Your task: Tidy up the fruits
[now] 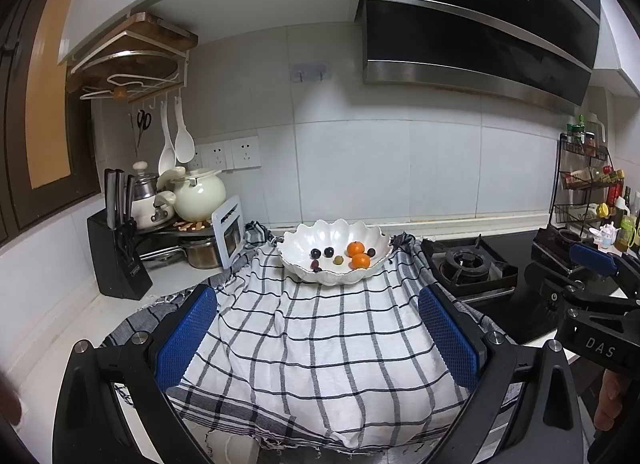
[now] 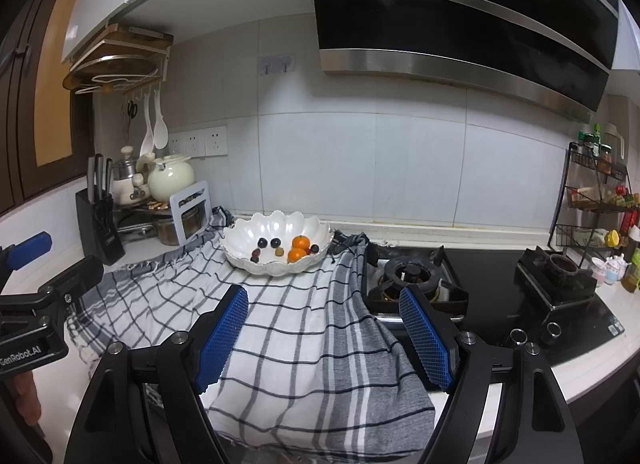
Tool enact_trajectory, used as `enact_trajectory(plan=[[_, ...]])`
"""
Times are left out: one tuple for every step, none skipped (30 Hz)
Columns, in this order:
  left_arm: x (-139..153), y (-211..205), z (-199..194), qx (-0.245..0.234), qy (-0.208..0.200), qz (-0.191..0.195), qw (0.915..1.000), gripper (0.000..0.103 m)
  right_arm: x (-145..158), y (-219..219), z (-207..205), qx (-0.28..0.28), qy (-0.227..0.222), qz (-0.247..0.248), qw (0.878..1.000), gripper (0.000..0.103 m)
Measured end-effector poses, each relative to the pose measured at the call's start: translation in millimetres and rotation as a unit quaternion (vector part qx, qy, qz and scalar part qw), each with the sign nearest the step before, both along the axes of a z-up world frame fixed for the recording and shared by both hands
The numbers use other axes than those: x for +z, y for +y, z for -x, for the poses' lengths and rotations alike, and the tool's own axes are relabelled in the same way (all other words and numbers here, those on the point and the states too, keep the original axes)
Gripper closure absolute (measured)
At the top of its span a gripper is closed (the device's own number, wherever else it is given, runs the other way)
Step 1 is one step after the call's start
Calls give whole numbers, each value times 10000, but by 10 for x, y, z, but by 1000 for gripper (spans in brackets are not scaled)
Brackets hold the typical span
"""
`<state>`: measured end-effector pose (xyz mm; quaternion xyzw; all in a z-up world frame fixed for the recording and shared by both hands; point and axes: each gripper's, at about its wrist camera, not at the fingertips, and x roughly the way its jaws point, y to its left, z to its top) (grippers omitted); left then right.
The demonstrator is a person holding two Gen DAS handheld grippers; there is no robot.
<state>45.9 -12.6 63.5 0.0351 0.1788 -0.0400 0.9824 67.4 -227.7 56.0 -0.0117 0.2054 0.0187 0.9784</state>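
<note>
- Fruits are sitting together in the white scalloped bowl (image 1: 334, 252) at the far edge of the checked cloth (image 1: 320, 344): two mandarins (image 1: 357, 254), a few dark grapes (image 1: 322, 252), a reddish one near the front wall, and one small pale-brown fruit (image 1: 338, 260) between them.
- The bowl is resting on the cloth, which is draping over the surface (image 1: 64, 328) and partly onto the gas stove (image 2: 416, 276).
- The left gripper (image 1: 316, 344) is hovering above the bare middle of the cloth with its blue pads spread wide, holding nothing.
- The right gripper (image 2: 324, 340) is likewise standing wide and unloaded, nearer the stove side, well short of the bowl.
- Judging from this, all fruit looks gathered already, so the sorting appears near its end or waiting on a next pick.
- Risks from here, as I am reading them:
  - Grapes are looking small and round, so a wide pinch could be squirting one out over the rim.
  - A gripper catching the loose cloth could be dragging the bowl with it, since the bowl is sitting on that fabric.
  - The cloth edge lying over the burner is making a snag point for the right gripper.
  - The two mandarins are touching, so grasping one may be nudging the other.
</note>
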Motion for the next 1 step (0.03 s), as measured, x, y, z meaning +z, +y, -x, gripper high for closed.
enact_trajectory(plan=[[-1, -4, 1, 7, -4, -2, 10000, 0, 4, -1, 10, -8, -3, 1, 10000, 24]])
